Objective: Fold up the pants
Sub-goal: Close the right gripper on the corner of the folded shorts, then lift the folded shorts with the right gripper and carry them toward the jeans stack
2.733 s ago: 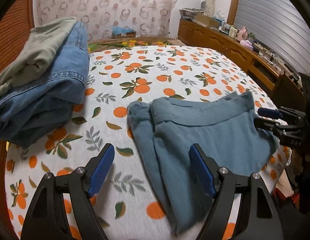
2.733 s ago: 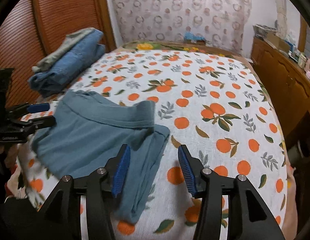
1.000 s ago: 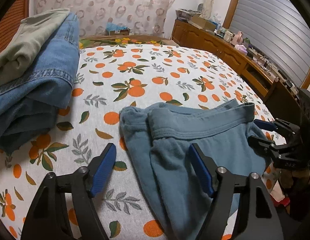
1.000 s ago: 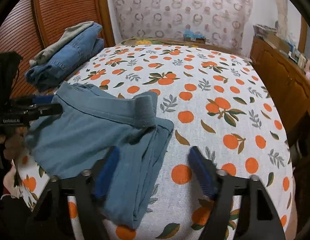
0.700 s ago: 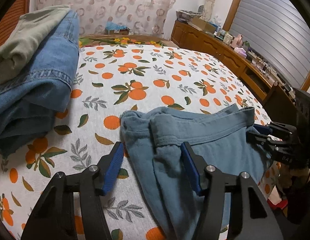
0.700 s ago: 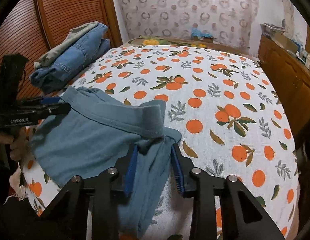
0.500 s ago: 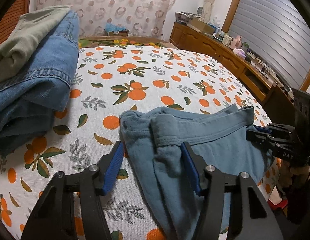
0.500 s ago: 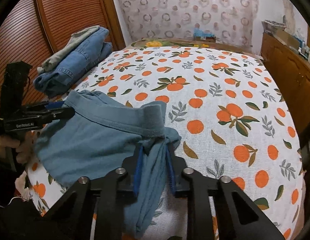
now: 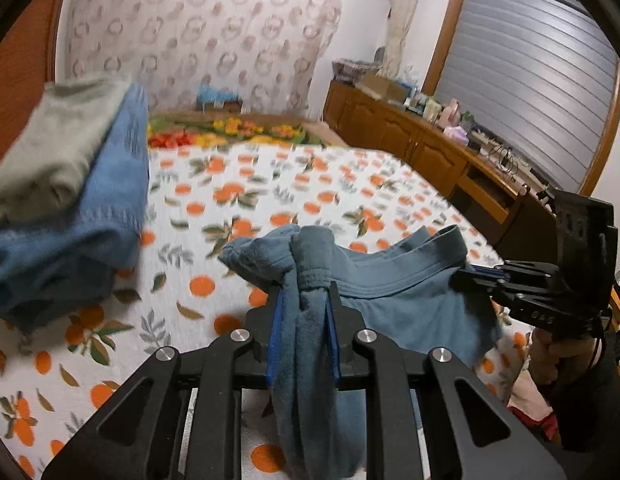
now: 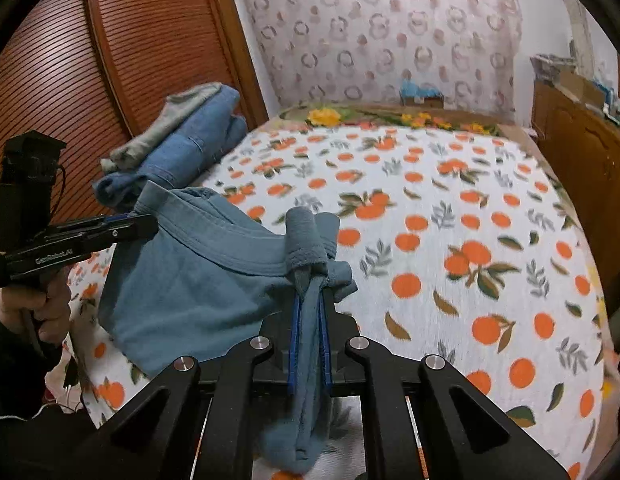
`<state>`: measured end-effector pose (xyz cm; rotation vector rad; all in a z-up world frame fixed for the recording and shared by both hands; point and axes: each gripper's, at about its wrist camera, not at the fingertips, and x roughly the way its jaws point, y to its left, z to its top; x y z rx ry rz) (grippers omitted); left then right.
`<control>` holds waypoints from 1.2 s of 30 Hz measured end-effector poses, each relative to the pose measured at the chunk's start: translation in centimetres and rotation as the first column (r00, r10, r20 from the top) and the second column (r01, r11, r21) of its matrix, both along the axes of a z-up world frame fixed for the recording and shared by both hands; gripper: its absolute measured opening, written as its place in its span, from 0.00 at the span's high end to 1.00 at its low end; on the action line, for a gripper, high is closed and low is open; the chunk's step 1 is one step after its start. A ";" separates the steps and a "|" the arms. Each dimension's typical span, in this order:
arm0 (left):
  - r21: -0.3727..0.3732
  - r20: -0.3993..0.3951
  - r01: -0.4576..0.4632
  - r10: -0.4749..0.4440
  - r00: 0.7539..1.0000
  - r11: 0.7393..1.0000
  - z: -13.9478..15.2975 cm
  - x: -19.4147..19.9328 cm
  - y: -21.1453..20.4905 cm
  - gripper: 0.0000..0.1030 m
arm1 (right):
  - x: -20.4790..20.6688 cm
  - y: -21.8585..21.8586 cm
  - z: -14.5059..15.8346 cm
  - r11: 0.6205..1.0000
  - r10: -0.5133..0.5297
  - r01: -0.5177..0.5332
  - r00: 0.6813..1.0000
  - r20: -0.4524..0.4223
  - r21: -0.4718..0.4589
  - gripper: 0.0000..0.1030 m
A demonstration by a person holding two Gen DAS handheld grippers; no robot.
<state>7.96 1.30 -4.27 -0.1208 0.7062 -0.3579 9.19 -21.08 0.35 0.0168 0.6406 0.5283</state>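
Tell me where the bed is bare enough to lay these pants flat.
Bare bedspread runs from the teal pants to the far floral edge and the wooden cabinets. The near-left corner is crowded by the stacked jeans.

orange-print bedspread [image 10: 470, 208], folded jeans [image 10: 181, 156] — wooden cabinets [image 9: 422, 148]

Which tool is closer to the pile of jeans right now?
Left. The left tool grips the teal pants at the end beside the jeans pile; the right tool grips the opposite end, farther away.
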 end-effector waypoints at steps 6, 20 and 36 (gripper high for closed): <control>-0.005 0.075 -0.013 0.013 0.997 1.000 2.6 -0.9 0.4 0.81 | -1.1 0.0 2.1 1.000 0.008 -0.008 0.998 0.068 0.002 0.92; -0.009 0.168 -0.065 0.065 0.984 0.998 6.4 0.3 2.7 0.81 | -0.8 1.4 6.5 0.999 0.048 -0.049 0.980 0.192 -0.002 0.92; -0.021 0.206 -0.148 0.150 0.967 0.989 8.1 1.5 6.3 0.81 | 5.1 4.0 8.5 0.989 0.143 -0.146 0.960 0.242 -0.005 0.92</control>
